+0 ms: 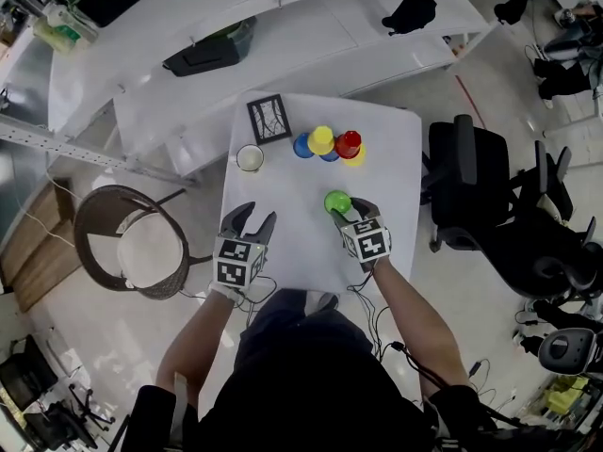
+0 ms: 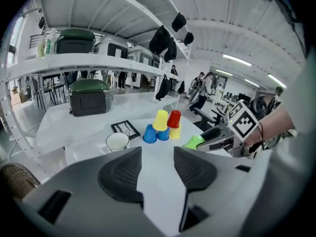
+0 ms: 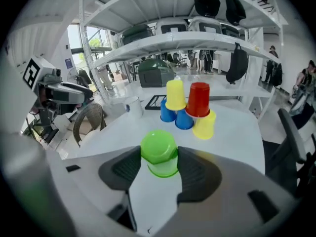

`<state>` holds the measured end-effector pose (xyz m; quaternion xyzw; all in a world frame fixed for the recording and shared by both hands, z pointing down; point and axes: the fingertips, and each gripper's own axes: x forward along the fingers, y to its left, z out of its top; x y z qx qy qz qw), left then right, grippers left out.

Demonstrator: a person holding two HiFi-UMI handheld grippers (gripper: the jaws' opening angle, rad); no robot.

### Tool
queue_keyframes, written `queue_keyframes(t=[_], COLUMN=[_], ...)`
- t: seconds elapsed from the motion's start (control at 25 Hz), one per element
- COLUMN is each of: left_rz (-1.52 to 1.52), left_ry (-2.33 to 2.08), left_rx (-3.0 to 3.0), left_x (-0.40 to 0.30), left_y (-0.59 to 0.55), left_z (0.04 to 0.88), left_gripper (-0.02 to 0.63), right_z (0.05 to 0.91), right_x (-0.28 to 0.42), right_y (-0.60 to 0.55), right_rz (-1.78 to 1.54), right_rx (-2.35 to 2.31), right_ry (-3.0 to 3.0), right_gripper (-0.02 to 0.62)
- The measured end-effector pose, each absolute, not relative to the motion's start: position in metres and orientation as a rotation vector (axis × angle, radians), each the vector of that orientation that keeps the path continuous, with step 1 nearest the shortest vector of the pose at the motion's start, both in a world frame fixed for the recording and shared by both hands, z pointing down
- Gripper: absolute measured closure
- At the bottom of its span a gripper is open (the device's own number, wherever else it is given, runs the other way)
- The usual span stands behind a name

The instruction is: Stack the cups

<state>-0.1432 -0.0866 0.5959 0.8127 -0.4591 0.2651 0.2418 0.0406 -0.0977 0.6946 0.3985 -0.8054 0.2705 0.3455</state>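
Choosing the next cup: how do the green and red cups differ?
The green cup stands on the table; the red cup sits raised on a blue cup and a yellow cup. The right gripper clamps the green cup; the red cup is untouched. Both are upside down.

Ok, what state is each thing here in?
green cup: upside down, clamped at its sides.
right gripper: shut on green cup.
left gripper: jaws open, empty.
red cup: upside down, upper tier.
upper yellow cup: upside down, upper tier.
blue cups: upside down, bottom row.
lower yellow cup: upside down, bottom row.
white cup: upright.
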Motion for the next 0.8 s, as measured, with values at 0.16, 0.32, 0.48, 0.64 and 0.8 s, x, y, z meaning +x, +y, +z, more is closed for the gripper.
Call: queue_keyframes(t=[0.16, 0.32, 0.48, 0.64, 0.8], left_rz=[0.718, 0.699, 0.584, 0.581, 0.598], left_ry=[-1.261, -1.26, -1.273, -1.287, -1.297], left_rx=[2.331, 2.406, 2.409, 2.464, 2.488], left_x=[-0.123, -0.11, -0.104, -0.101, -0.108], left_y=[-0.111, -0.126, -0.14, -0.153, -0.16], left_z=[0.569, 0.545, 0.519, 0.505, 0.5], left_gripper=[0.402, 0.402, 0.402, 0.403, 0.402], right_z=[0.645, 0.598, 0.572, 0.572, 0.575], right_x=[0.043, 0.043, 0.049, 0.049, 0.043], right_y=[-0.134, -0.172, -0.207, -0.235, -0.254], right_rz=[0.681, 0.653, 0.692, 0.723, 0.708], right_rx=[1.118, 1.183, 1.229, 1.222, 1.187], right_ry=[-2.161, -2.202, -2.176, -2.129, -2.065], right_gripper=[0.37, 0.37, 0.37, 0.37, 0.37])
